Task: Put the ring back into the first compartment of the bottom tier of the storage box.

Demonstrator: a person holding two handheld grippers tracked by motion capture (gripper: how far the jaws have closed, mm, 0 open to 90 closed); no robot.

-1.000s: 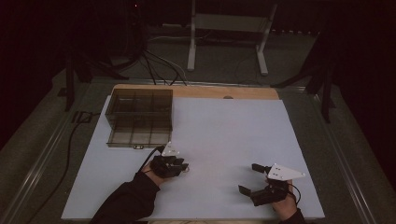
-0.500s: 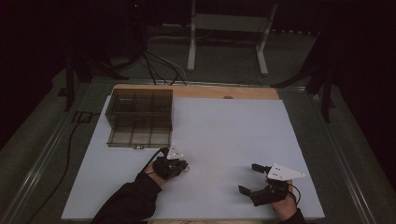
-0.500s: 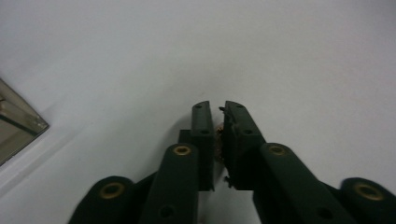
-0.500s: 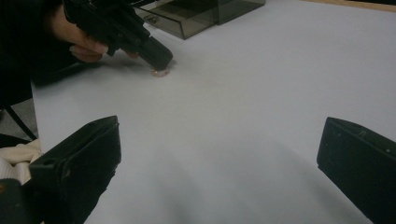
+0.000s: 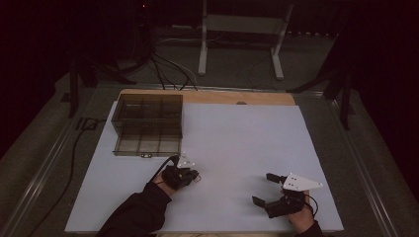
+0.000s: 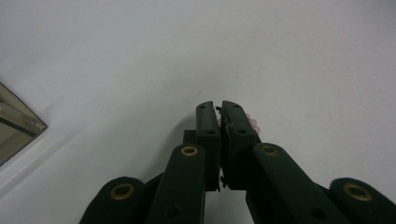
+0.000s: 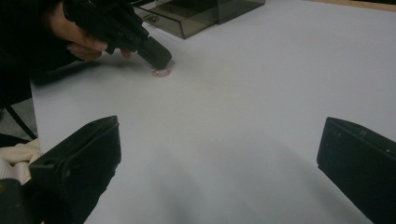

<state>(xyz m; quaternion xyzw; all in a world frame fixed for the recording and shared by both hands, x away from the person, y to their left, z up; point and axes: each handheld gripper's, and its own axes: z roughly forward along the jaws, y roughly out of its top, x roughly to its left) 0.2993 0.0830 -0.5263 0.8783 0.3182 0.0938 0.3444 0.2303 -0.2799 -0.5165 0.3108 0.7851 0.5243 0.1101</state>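
**Left gripper pinching a tiny pink thing off the white surface**

The left gripper is pointed down at the white surface, and its jaws have just been closing, now all but together with a small pinkish item caught at the tips. It's hard to say what it is (bead? little ring? too small to tell). In the right gripper view the small pinkish item lies flat on the sheet right under those tips, just in front of the clear compartment box.

The right gripper hovers wide open with nothing in it, well apart on the other side.

My take on doing this step well: keep the squeeze steady, lift straight up instead of dragging, and check the item rises too before heading for a compartment. A thin, flat piece like that could easily slip out.
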